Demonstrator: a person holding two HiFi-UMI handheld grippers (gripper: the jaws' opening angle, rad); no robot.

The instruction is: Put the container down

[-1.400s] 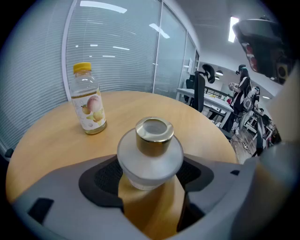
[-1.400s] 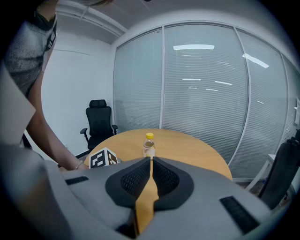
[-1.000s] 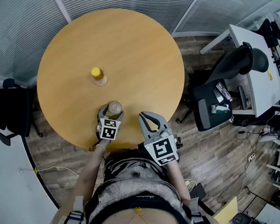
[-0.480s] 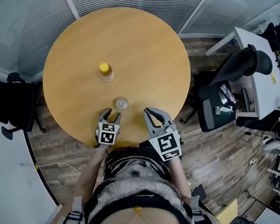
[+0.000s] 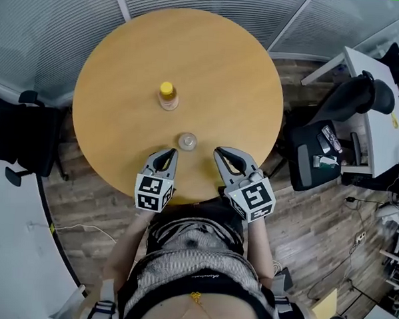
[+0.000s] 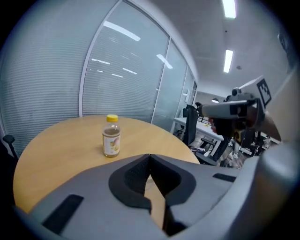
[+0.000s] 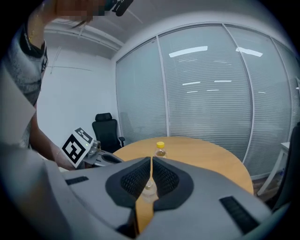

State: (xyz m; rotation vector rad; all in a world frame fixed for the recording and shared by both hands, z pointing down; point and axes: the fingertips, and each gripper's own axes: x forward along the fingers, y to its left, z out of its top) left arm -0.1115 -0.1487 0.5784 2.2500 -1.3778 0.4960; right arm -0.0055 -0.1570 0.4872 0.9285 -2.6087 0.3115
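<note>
Small clear round container [image 5: 187, 141] upright on smooth round wooden table [image 5: 124, 78], just beyond left gripper [image 5: 171, 153], ribbed jaws just closed on nothing; right gripper [image 5: 220, 152] likewise shut, empty.

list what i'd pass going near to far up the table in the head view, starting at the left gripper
left gripper → clear container → yellow-capped bottle → far edge of the table

Table [image 5: 211, 69]: round, wooden, set on plank floor [image 5: 316, 221] | walls [image 5: 46, 27]: glazed, hung with blinds | chair [image 5: 313, 158], desk [image 5: 378, 125]: placed right | ceiling lights [image 6: 228, 60]: lit
</note>
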